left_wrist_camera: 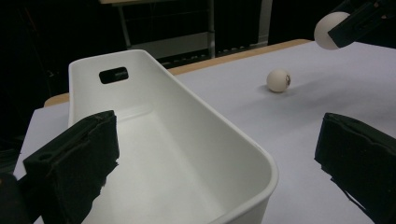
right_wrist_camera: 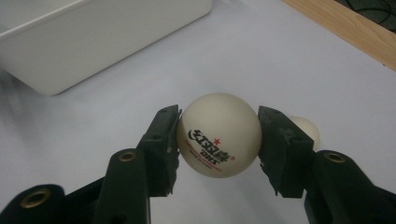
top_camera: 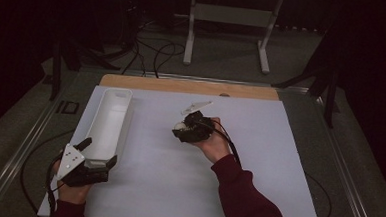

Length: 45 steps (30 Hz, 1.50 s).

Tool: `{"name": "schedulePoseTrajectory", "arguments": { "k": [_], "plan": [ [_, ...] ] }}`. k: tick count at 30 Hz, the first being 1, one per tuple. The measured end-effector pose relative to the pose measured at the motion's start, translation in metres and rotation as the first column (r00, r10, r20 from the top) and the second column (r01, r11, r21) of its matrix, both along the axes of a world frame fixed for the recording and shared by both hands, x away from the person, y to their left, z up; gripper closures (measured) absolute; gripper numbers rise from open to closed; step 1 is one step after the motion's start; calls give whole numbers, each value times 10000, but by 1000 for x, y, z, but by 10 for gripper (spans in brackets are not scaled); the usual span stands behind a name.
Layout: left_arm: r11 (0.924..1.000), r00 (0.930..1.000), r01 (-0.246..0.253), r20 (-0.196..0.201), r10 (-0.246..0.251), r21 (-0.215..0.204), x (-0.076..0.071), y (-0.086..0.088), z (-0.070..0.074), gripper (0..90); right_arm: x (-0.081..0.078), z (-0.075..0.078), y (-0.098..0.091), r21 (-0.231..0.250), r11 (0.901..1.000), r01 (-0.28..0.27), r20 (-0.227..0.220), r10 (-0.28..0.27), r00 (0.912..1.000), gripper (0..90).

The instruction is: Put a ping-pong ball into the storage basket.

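Note:
My right gripper [right_wrist_camera: 218,140] is shut on a cream table-tennis ball [right_wrist_camera: 218,135] with black print and a red star, held a little above the white sheet. In the high view that gripper [top_camera: 182,128] sits mid-table with the ball [top_camera: 179,125] at its tip. A second ball [right_wrist_camera: 306,128] lies on the sheet just behind the right jaw; the left gripper view shows it lying apart [left_wrist_camera: 279,80]. The long white tray [top_camera: 108,119] stands at the left. My left gripper [left_wrist_camera: 215,140] is open wide at the tray's near end [left_wrist_camera: 261,163], one jaw over the inside, the other outside.
A white sheet [top_camera: 258,157] covers most of the table, with a wooden strip [top_camera: 182,85] along the far edge. Beyond the table, cables and a white stand [top_camera: 225,20] are on the floor. The tray has a handle slot [left_wrist_camera: 114,74] in its far end wall.

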<state>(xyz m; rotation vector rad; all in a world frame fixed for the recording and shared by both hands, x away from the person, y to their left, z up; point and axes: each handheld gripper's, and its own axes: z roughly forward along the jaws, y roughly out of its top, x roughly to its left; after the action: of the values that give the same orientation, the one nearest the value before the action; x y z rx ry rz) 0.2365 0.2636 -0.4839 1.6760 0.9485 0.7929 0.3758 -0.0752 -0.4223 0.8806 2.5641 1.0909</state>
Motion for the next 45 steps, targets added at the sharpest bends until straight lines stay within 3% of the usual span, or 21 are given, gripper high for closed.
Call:
{"name": "schedulePoseTrajectory", "arguments": {
  "k": [45],
  "plan": [
    [9999,10000,-2,22,2,111,0,0,0,6,5,16,18,114,9998,-164,348,160,9993,501]
  ]
}}
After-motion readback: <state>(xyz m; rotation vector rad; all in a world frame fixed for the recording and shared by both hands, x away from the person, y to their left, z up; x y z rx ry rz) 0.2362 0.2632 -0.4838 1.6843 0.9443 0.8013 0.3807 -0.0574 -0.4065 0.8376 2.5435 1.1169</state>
